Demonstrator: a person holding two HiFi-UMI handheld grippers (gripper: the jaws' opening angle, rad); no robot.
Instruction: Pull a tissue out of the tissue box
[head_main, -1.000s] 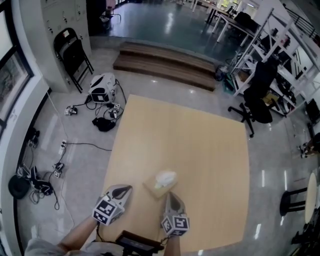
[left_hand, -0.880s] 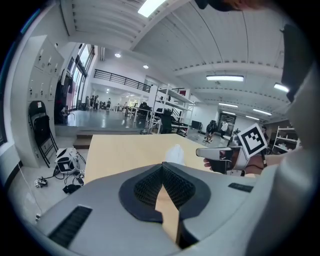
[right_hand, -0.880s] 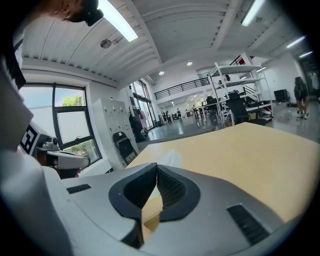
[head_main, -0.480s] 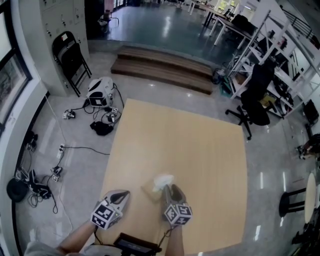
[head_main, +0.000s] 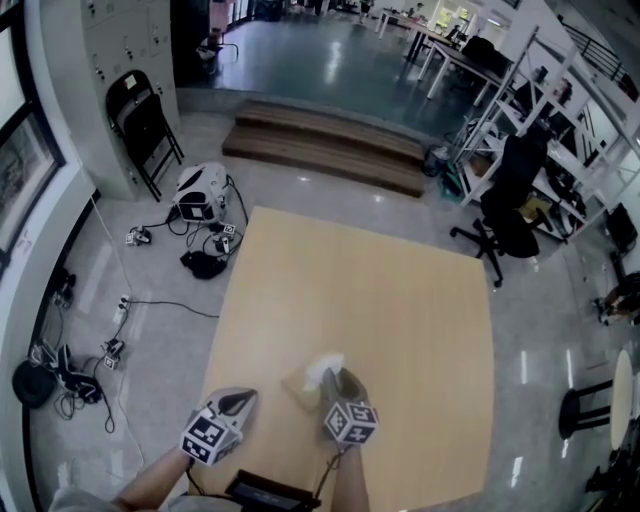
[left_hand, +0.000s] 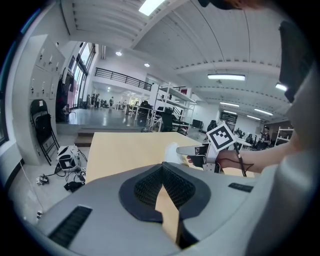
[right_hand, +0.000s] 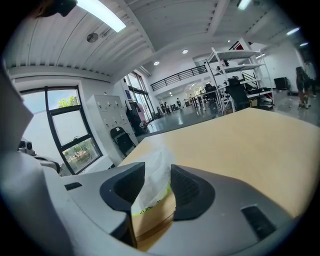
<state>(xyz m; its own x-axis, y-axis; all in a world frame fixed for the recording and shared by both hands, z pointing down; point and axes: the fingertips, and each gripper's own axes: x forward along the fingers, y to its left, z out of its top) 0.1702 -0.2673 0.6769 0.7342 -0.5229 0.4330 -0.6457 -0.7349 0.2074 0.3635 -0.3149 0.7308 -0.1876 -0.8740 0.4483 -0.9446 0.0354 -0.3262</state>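
A tan tissue box (head_main: 300, 385) stands near the front of the wooden table (head_main: 400, 290), with a white tissue (head_main: 326, 364) sticking up out of its top. My right gripper (head_main: 340, 378) is at the box. In the right gripper view its jaws are opening, and the tissue (right_hand: 156, 172) rises between the two pads above the box (right_hand: 152, 220), with nothing squeezing it. My left gripper (head_main: 242, 398) hovers to the left of the box, its pads (left_hand: 150, 186) meeting at the tips with nothing held. The left gripper view shows the right gripper (left_hand: 192, 150) beside the tissue (left_hand: 172, 151).
On the floor left of the table lie cables and a white bag (head_main: 204, 186). A black folding chair (head_main: 140, 110) leans at the far left. Wooden steps (head_main: 330, 140) lie beyond the table, with an office chair (head_main: 512, 205) at the right. A dark device (head_main: 268, 491) sits at the bottom edge.
My right gripper has moved forward and down to the tissue, and its jaws have spread apart around it. The left gripper has stayed where it was.
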